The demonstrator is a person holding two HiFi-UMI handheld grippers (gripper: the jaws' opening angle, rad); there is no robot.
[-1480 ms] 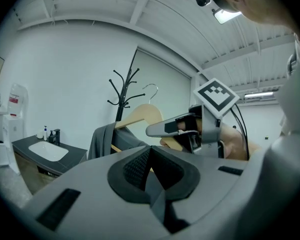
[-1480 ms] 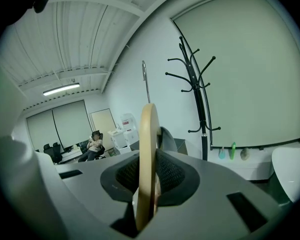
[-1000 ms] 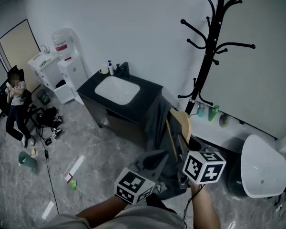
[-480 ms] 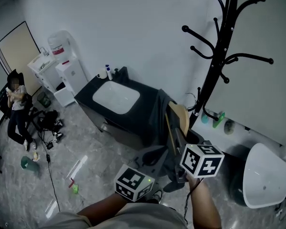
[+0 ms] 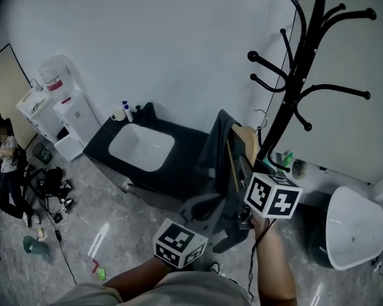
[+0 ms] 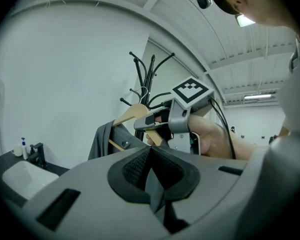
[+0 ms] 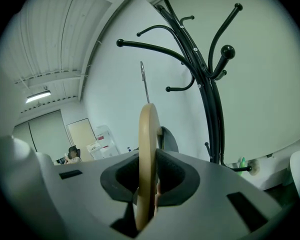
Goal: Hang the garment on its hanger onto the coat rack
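A black coat rack [image 5: 299,81] with curved arms stands at the right against the white wall. A dark grey garment [image 5: 212,150] hangs on a wooden hanger [image 5: 244,140] just left of the rack's pole. My right gripper [image 5: 241,174] is shut on the hanger's wooden body [image 7: 148,149]; the hanger's metal hook [image 7: 144,79] points up, left of the rack [image 7: 210,84] and free of its arms. My left gripper [image 5: 204,214] is shut on a fold of the garment's fabric [image 6: 153,176], lower down. The left gripper view shows the right gripper [image 6: 157,121] holding the hanger [image 6: 132,114].
A black counter [image 5: 185,164] with a white sink [image 5: 140,146] stands left of the garment. A water dispenser [image 5: 56,85] is at the far left, with a seated person [image 5: 3,164] nearby. A white round object [image 5: 354,228] sits at the lower right. Green bottles [image 5: 286,160] stand by the wall.
Both grippers have risen with the hanger and garment and moved closer to the rack. The hanger now sits higher, beside the rack's pole.
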